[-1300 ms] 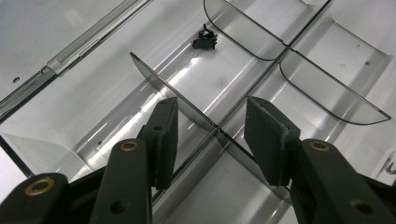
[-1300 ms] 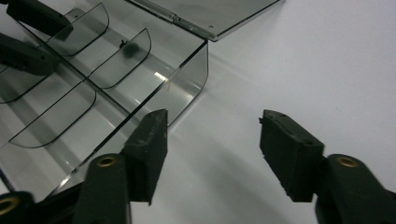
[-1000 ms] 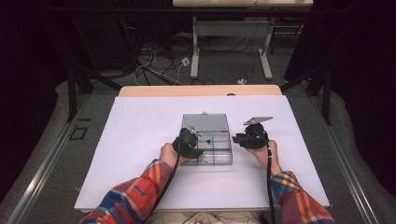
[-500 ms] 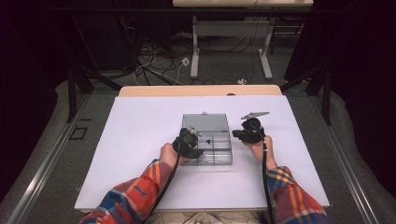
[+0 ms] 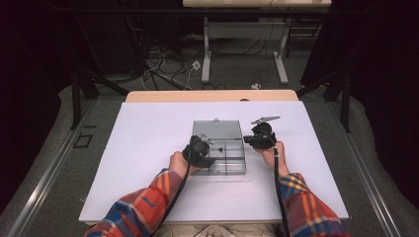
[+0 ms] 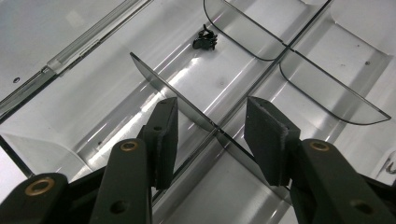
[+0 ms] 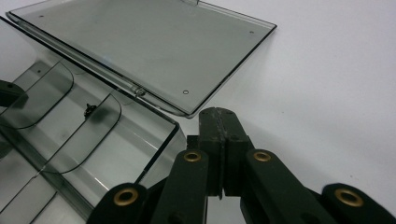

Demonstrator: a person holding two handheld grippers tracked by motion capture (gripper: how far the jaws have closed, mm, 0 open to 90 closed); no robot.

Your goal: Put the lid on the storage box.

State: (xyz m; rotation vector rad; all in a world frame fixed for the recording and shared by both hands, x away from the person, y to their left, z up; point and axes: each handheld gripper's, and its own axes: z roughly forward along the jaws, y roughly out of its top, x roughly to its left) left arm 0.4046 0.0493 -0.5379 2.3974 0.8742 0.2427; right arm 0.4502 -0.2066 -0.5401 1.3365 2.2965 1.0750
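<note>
Clear smoked-plastic compartment box: sits near the middle of the white surface, between the two grippers, lid open. Interior split by a long central rib and curved cross dividers into several compartments.

Lid: hinged along the box's far edge, folded fully back and lying flat on the surface beyond the box; small holes near its corners, a tab at its outer edge.

Divider: thin smoked-plastic plate standing upright on edge inside the box, crossing the central rib. Further curved dividers stand in the neighbouring channels.

Small black part: lies loose on the floor of one compartment, beyond the straight divider and just beside a curved one; its kind is too small to tell. Also seen as a dark speck in the right gripper view.

Left gripper: held over the near-left part of the box, jaws spread wide, one pad on each side of the upright divider, neither pad pressing it. In the high view, it overlaps the box's left edge.

Right gripper: jaws pressed together with nothing between them, tip just outside the box's corner, near the edge of the opened lid. In the high view, it sits just beside the box's right side, grey three-cornered plate on top.

Person: forearms in plaid sleeves enter from the bottom edge, one hand on each gripper.

Surroundings: cables on the floor beyond the surface, and a second table's legs farther back.
</note>
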